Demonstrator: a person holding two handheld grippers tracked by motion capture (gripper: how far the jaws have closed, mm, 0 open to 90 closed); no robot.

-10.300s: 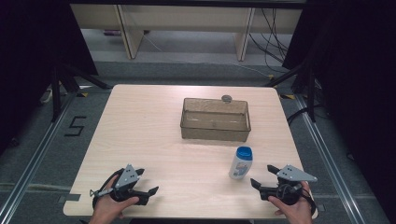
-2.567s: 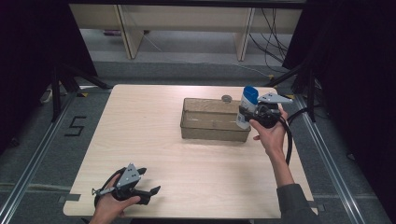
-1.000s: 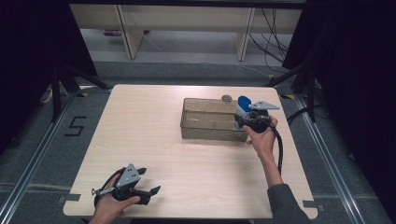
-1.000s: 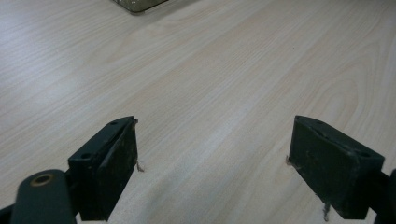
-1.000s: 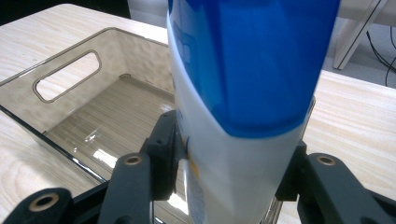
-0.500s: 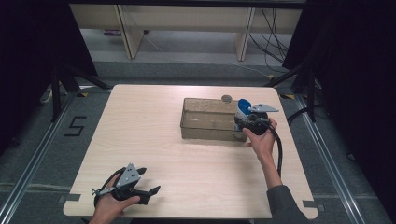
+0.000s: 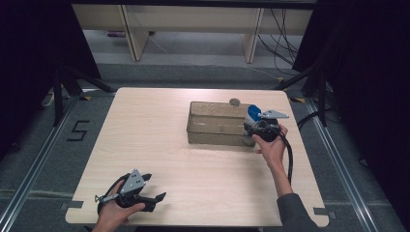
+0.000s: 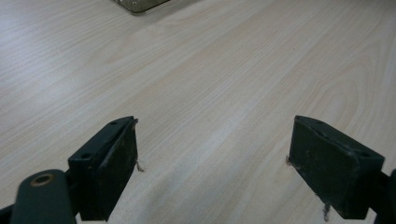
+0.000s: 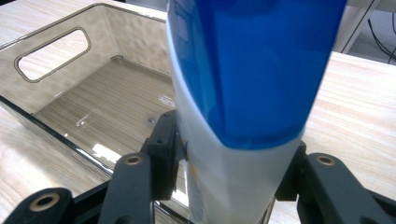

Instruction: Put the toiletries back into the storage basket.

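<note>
A white bottle with a blue cap (image 7: 253, 112) is tilted over the right end of the clear plastic bin (image 7: 215, 130). My right gripper (image 7: 249, 126) is shut on the bottle's white body. In the right gripper view the bottle (image 9: 252, 70) rises between the two pads of the right gripper (image 9: 233, 163), above the bin's bare floor and rim (image 9: 56, 56). My left gripper (image 7: 153, 187) rests near the table's front left edge. In the left gripper view the left gripper (image 8: 215, 163) stands open over bare wood, with nothing between its jaws.
A small round grey object (image 7: 235, 102) lies just behind the bin's far wall. The light wooden table (image 7: 145, 125) has open surface to the left of and in front of the bin. Dark frames and cables surround the table.
The right gripper with the bottle has sunk slightly toward the bin's right end. Earlier it lifted the bottle from the front right of the table. The left gripper has stayed put.
</note>
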